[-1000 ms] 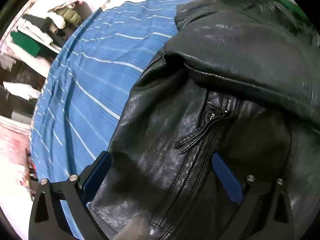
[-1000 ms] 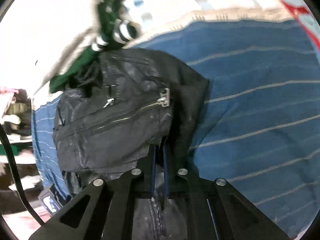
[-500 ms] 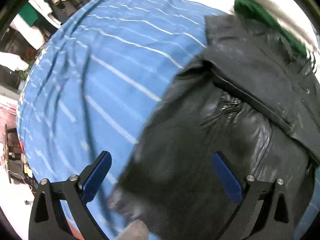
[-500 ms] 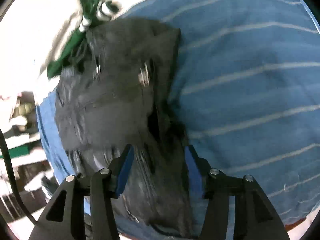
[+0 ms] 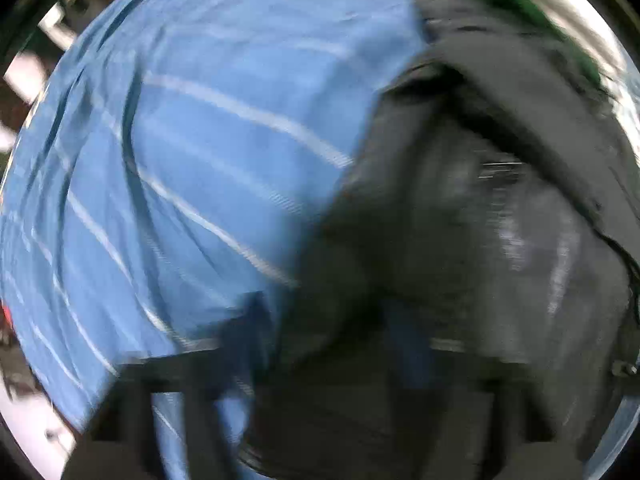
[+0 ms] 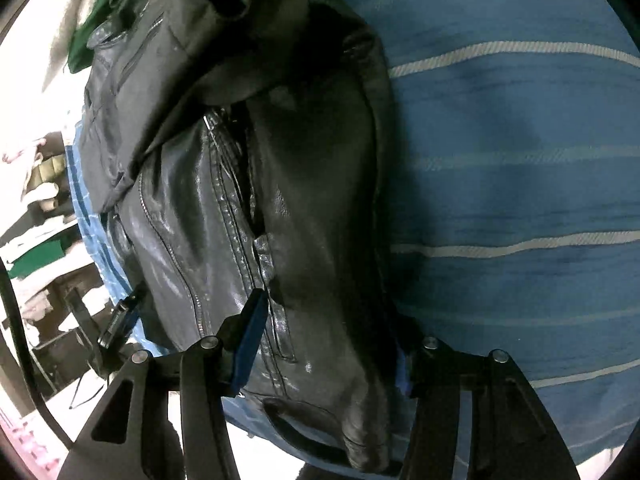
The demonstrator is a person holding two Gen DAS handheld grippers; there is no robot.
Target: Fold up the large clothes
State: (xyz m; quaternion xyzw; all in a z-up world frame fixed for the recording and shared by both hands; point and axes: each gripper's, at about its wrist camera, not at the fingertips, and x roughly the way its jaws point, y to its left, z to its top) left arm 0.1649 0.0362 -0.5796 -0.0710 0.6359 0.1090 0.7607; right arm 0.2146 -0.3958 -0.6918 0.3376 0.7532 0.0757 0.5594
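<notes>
Straddling black leather jacket point(image 6: 248, 208) on striped blue sheet point(image 6: 520, 140), right gripper point(image 6: 328, 344) jaws spread — left gripper point(image 5: 332, 344) blurred, jaw state unclear

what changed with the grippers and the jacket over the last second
The right gripper was shut on the black leather jacket a second ago; it has let go and now stands open astride the jacket's edge. The left gripper narrowed from wide open, though blur hides any grip. The jacket stays on the blue striped cover.
</notes>
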